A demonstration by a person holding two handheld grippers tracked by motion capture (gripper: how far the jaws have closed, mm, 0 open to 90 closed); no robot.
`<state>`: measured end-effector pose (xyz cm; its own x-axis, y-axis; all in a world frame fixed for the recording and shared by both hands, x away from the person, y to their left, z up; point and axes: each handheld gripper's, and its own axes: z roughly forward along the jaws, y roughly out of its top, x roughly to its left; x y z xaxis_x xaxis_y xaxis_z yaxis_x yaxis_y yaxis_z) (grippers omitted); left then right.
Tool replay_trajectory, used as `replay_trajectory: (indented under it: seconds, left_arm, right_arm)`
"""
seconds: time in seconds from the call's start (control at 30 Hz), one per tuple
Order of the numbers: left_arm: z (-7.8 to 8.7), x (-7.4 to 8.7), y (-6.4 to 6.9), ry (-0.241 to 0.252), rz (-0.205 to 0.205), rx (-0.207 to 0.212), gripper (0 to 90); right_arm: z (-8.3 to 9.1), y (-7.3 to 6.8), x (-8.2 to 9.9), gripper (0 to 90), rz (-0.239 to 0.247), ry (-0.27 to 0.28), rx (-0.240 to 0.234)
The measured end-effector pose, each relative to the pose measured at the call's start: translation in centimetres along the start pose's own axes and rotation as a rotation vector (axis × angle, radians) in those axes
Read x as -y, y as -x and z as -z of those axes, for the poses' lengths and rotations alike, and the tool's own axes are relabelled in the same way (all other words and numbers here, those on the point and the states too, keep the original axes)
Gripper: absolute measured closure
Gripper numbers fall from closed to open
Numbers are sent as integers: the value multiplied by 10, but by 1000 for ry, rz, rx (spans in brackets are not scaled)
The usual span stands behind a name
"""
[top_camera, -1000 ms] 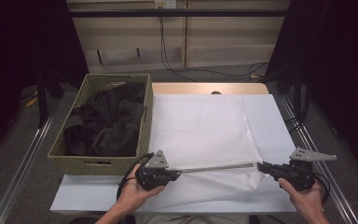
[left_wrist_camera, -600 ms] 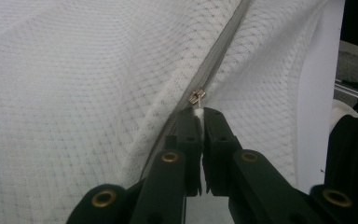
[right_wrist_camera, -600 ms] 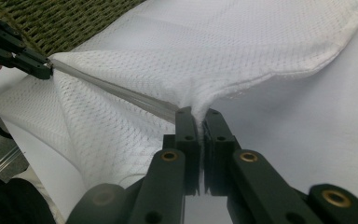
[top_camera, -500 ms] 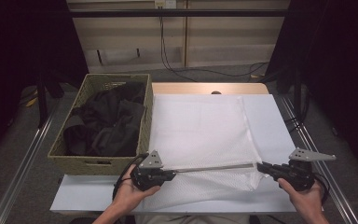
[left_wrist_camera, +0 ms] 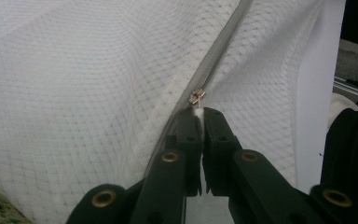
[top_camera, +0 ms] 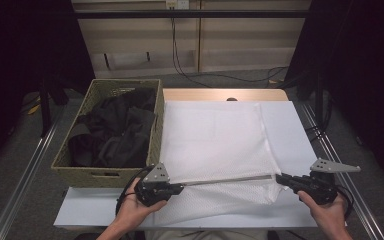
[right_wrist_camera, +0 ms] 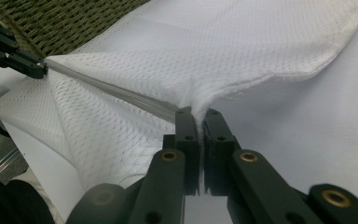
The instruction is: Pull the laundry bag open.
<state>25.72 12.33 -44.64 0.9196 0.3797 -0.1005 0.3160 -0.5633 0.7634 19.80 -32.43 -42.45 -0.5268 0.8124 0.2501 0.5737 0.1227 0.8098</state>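
Little has shifted since the earlier frames: both hands hold their places at the near edge of the table (top_camera: 290, 125), and the white mesh bag (top_camera: 215, 140) lies spread as it did, with its zipper edge pulled taut between the two grippers.

At the bag's near left corner, the left gripper (top_camera: 180, 187) has its jaws clenched on the mesh right at the end of the zipper (left_wrist_camera: 219, 51) — the small metal zipper pull (left_wrist_camera: 196, 96) sits just beyond the jaw tips in the left gripper view. The right gripper (top_camera: 280, 178) grasps the opposite end of the same edge, a pinch of white fabric bunched between its closed jaws in the right gripper view.

Between them the zipper runs as a straight grey line, lifted slightly off the table, while the rest of the bag rests flat across the white surface and a flap of mesh hangs below the line toward the person.

Just left of the bag stands a woven basket (top_camera: 80, 172) — its wall touching the bag's left edge — holding dark clothes (top_camera: 112, 132).
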Motion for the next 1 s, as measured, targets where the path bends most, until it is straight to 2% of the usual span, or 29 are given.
replay_trajectory:
  seconds: [0.37, 0.4, 0.47, 0.5, 0.57, 0.63, 0.9, 1.0]
  left_arm:
    - [5, 2, 2, -4, -3, -8, 867]
    - [4, 2, 3, 3, 6, -8, 867]
    - [7, 2, 3, -19, -13, -22, 867]
    - [6, 3, 2, -6, -11, -15, 867]
    - [8, 4, 3, -15, -9, -22, 867]
    - [8, 5, 3, 8, -4, -17, 867]
    - [14, 8, 0, 7, 4, -44, 867]
    - [13, 8, 0, 10, 10, -40, 866]
  right_arm:
    - [-1, 0, 0, 864, 6, -2, -1]
    - [-1, 0, 0, 865, 6, -2, -1]
    - [-1, 0, 0, 865, 1, -2, -2]
    - [-1, 0, 0, 864, 6, -3, 3]
    - [-1, 0, 0, 864, 0, -1, -3]
    - [0, -1, 0, 863, -1, 2, -3]
    - [2, 0, 0, 864, 3, 6, -3]
    - [2, 0, 0, 864, 3, 6, 3]
